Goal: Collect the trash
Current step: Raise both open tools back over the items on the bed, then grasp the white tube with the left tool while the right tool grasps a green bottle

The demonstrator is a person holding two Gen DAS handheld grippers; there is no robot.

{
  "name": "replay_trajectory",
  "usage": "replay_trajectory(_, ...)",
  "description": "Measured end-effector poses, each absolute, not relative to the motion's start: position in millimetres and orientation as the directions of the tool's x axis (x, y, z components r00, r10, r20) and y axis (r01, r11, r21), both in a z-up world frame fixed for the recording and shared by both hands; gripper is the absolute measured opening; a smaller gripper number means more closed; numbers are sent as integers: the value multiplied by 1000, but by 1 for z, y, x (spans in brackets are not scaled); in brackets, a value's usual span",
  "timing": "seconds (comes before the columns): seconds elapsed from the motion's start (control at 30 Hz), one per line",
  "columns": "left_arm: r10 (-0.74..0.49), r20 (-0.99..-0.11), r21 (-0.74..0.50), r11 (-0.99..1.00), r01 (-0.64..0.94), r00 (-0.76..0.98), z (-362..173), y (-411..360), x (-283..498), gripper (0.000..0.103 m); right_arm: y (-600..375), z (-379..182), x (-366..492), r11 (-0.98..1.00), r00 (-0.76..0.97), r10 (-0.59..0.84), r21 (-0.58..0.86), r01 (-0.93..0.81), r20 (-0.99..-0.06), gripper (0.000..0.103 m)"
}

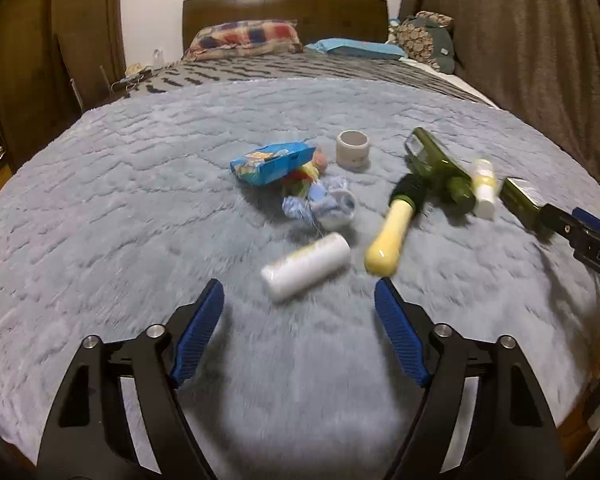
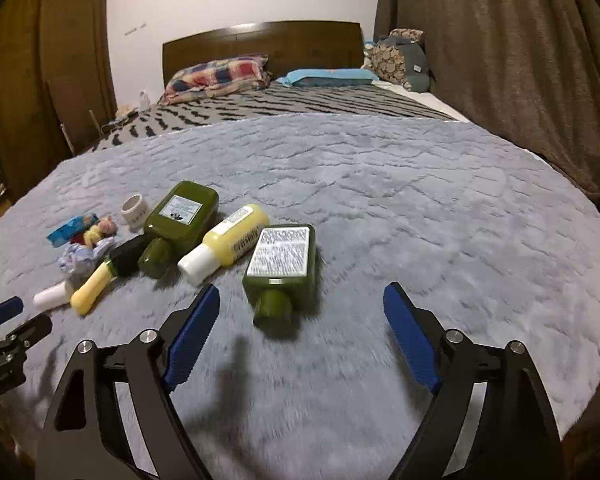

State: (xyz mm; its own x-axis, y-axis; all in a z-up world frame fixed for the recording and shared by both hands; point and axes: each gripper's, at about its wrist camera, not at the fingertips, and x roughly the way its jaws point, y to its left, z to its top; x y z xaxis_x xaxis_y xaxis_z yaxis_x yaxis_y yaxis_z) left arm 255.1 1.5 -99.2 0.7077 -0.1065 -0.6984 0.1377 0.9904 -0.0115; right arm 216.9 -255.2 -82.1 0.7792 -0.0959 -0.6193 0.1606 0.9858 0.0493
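Trash lies on a grey-blue fleece blanket. In the left wrist view my left gripper is open just short of a white tube. Beyond it lie a yellow tube with a black cap, crumpled wrappers, a blue packet and a small white jar. In the right wrist view my right gripper is open, just short of a green bottle lying with its cap toward me. A yellow bottle and a second green bottle lie to its left.
The bed runs back to a wooden headboard with a plaid pillow and a blue pillow. Brown curtains hang close on the right. A cluttered nightstand stands at the left. The blanket's front edge is near me.
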Motion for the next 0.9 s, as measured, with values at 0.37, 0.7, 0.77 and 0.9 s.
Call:
replay_trajectory(0.37, -73, -751, -12, 995, 96, 657, -109, -8, 294, 53, -248, -100, 259, 987, 701, -101, 15, 158, -706, 57)
replay_trajectory(0.7, -94, -751, -21, 993, 119, 654, -107, -4, 280, 50, -251, -98, 246, 991, 712, -75, 30, 134, -698, 43)
replay_trajectory(0.77, -93, -751, -19, 993, 119, 654, -106, -2, 272, 50, -250, -98, 238, 992, 715, -66, 31, 122, -696, 43)
replay_trajectory(0.9, -89, -750, -9, 992, 125, 655, -105, -1, 250, 50, -242, -96, 219, 996, 723, -48, 23, 89, -690, 43)
